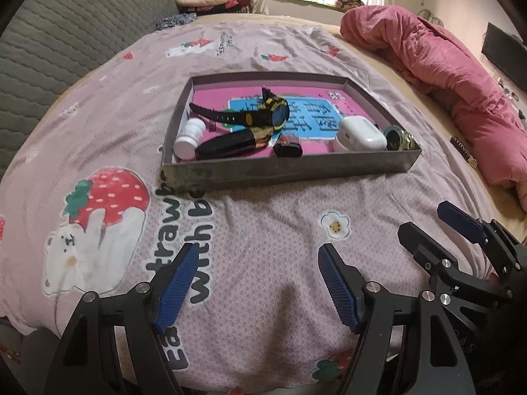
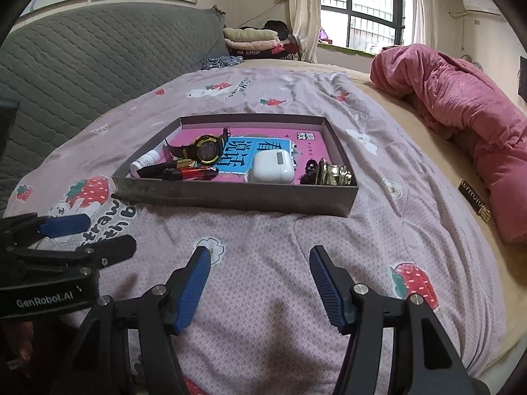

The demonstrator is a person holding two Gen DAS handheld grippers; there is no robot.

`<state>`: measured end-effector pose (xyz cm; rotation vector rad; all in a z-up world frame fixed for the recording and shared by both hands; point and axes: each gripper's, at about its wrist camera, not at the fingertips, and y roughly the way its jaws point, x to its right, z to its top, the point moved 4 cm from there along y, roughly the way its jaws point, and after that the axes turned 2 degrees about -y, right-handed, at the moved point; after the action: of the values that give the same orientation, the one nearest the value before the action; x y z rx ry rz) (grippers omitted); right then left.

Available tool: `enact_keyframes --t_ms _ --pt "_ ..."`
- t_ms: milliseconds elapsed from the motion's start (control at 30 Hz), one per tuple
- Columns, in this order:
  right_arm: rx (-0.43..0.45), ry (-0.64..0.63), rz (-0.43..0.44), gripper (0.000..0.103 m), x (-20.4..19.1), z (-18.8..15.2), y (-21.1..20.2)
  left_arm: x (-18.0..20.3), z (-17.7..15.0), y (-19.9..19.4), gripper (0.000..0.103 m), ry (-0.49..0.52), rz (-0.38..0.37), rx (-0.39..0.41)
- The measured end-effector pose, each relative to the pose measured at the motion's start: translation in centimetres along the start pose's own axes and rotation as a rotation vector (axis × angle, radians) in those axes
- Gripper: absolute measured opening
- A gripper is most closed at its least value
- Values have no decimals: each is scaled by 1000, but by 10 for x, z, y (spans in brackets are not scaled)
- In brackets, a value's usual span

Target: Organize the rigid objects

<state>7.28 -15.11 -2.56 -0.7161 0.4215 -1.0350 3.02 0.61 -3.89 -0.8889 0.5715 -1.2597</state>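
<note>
A bed (image 2: pixel 378 125) fills both views, its tan sheet mostly covered by a pale pink quilt (image 2: pixel 263 256) printed with strawberries, small flowers and dark lettering. A grey quilted headboard or sofa back (image 2: pixel 98 52) rises along the left side. At the far wall a barred window (image 2: pixel 362 6) lets in daylight between cream curtains (image 2: pixel 301 10), and an air conditioner (image 2: pixel 481 3) hangs high on the right. A rumpled rose-pink duvet (image 2: pixel 461 108) lies heaped along the bed's right edge. Folded clothes (image 2: pixel 253 38) are stacked at the far end by the curtain.

On the quilt, near the middle of the bed, sits a shallow grey cardboard tray (image 2: pixel 237 196) with a pink and blue printed sheet lining its floor. All the task's things lie inside it: a black and yellow digital watch (image 2: pixel 204 149) toward the back, a white earbud case (image 2: pixel 271 168) right of centre, a gold-toned wristwatch (image 2: pixel 332 172) in the near right corner, a small white bottle (image 2: pixel 145 163) on its side at the left, a dark tube (image 1: pixel 227 144) beside it, and a small red and black lighter-like item (image 2: pixel 194 173) near the front wall.

The left gripper (image 1: pixel 257 263) and right gripper (image 2: pixel 260 260) hover side by side over the quilt in front of the tray, each with its blue pads spread wide and nothing between them.
</note>
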Motion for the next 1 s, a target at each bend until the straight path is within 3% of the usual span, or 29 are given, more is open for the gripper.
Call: enact_keyframes --t_ms 1000 --pt "-21 29 0 62 5 -4 6 -1 -2 9 76 -11 -10 -27"
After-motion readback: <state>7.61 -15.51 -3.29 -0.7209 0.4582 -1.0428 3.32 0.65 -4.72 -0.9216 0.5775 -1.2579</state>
